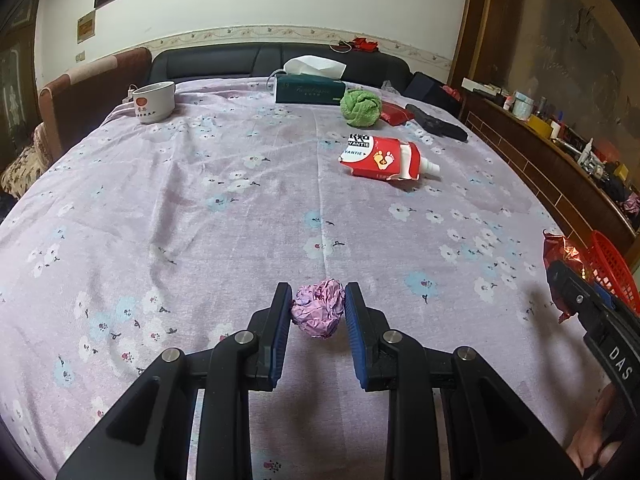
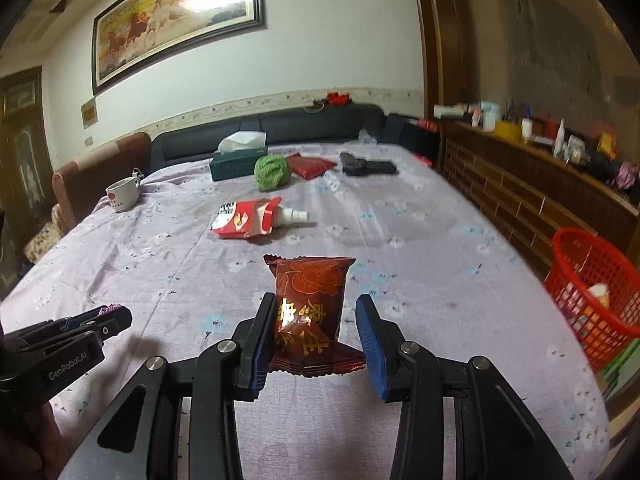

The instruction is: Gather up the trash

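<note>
Left hand-held gripper (image 1: 318,312) clamped on purple paper ball (image 1: 319,309), low over the bed (image 1: 200,208). Right hand-held gripper (image 2: 316,330) holds a red snack packet (image 2: 310,300), gold Chinese print. Both loaded; next, I'd say, carry to red basket (image 2: 592,276) at 3 o'clock, drop. Pouch (image 1: 378,158) reads "VANTIE".
</note>
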Demonstrator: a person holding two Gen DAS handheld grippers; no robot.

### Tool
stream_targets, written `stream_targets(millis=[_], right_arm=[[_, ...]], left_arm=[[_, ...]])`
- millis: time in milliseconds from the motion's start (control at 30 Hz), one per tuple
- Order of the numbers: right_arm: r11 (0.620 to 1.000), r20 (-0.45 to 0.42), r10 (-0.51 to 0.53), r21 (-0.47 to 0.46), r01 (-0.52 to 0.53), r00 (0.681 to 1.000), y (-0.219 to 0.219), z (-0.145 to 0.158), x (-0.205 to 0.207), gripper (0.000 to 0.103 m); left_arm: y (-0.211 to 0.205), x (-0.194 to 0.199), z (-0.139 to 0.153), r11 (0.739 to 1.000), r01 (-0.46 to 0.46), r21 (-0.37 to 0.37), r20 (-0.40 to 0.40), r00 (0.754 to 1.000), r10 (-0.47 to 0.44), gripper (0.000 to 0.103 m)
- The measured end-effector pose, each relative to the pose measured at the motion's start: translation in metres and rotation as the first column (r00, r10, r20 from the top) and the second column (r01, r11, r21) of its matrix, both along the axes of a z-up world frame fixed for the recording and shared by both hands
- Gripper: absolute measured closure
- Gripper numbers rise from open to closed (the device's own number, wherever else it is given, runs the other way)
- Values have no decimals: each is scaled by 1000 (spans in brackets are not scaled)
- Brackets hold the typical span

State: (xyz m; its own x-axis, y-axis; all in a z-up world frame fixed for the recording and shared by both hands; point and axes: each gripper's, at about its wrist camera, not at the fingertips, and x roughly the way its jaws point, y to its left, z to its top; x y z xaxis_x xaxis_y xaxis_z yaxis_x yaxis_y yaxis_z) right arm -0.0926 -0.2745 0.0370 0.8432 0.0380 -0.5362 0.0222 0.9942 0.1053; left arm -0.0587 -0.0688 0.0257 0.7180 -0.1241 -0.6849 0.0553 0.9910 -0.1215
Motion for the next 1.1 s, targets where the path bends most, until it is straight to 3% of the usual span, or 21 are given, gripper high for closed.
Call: stream_targets(millis=[167, 500, 1100], right_arm=[[998, -19, 12, 66, -10, 1000, -10, -4, 5, 60], [999, 50, 13, 37, -15, 999, -5, 3, -3, 60], [999, 38, 4, 32, -5, 999, -7, 3, -1, 60]], left_arm=[[-1, 1, -2, 1000, -4, 17, -14, 1000, 4, 78], [-10, 5, -5, 996, -18, 88, -31, 999, 21, 78], [-8, 4, -5, 997, -17, 75, -29, 999, 20, 78]])
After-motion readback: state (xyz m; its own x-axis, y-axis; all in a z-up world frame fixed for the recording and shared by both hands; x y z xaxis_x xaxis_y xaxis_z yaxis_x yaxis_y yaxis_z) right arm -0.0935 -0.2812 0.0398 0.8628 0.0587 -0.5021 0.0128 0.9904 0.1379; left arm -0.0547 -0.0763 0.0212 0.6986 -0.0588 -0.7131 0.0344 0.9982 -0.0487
